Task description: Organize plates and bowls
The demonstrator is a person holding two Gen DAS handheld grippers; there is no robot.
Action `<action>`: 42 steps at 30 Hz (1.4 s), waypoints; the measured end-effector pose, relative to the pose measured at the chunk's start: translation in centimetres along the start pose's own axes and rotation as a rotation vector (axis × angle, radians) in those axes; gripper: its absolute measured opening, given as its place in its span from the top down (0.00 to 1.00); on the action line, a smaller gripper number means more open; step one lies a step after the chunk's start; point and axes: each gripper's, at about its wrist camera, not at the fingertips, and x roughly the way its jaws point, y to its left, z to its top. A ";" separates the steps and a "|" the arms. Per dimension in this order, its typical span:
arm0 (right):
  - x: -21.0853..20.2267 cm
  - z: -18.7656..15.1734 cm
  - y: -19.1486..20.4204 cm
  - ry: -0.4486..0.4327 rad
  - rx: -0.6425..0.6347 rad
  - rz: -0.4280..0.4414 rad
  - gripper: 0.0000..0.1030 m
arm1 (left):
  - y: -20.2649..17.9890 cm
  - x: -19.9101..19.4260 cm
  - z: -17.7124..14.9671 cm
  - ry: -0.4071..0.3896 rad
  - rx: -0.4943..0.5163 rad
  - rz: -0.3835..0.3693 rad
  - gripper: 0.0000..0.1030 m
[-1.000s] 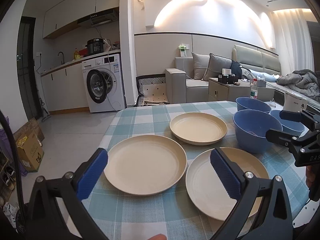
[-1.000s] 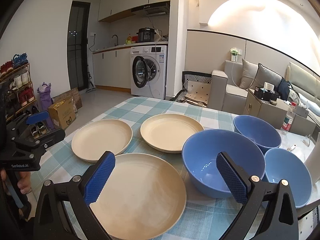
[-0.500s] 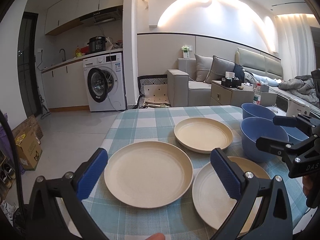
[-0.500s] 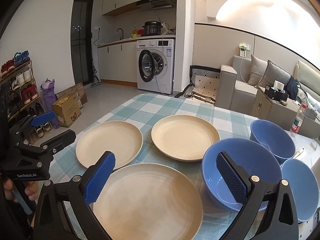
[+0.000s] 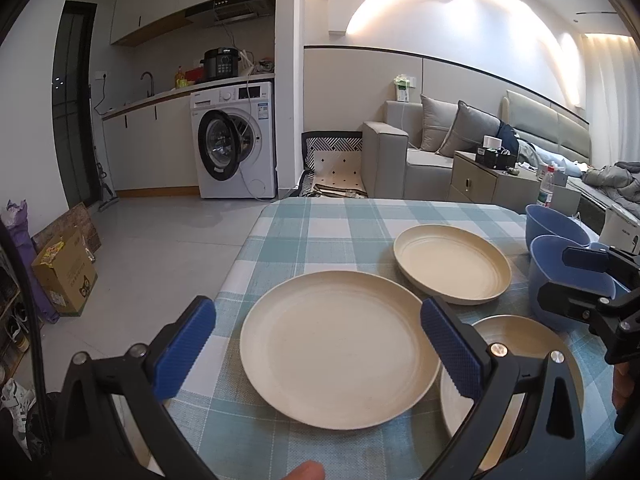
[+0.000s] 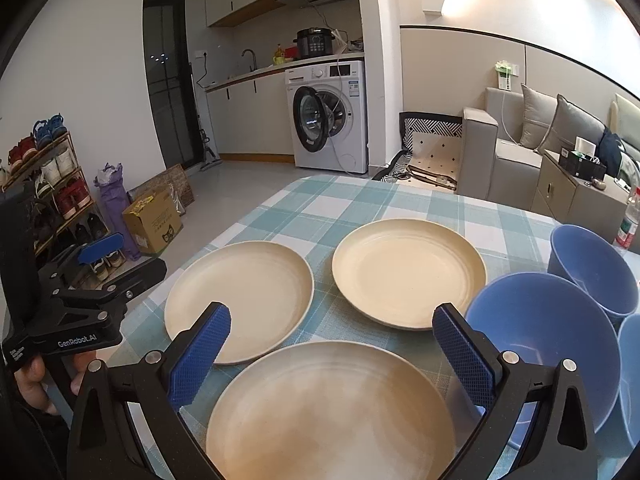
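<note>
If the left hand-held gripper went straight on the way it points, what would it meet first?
Probably the nearest cream plate, which lies between the open fingers of the left hand-held gripper on the checked tablecloth. Depth is unclear; it may pass above the plate.

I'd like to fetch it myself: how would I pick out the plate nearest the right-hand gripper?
Find the table with the teal-and-white checked cloth. Three round cream plates lie on it; take the cream plate at the near edge, under the open right gripper. Unlike the other two plates, it sits beside the large blue bowl.
</note>
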 end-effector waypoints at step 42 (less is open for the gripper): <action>14.2 1.1 2.7 0.328 -0.030 0.149 0.30 | 4.2 6.6 -3.2 0.240 -0.041 0.071 0.09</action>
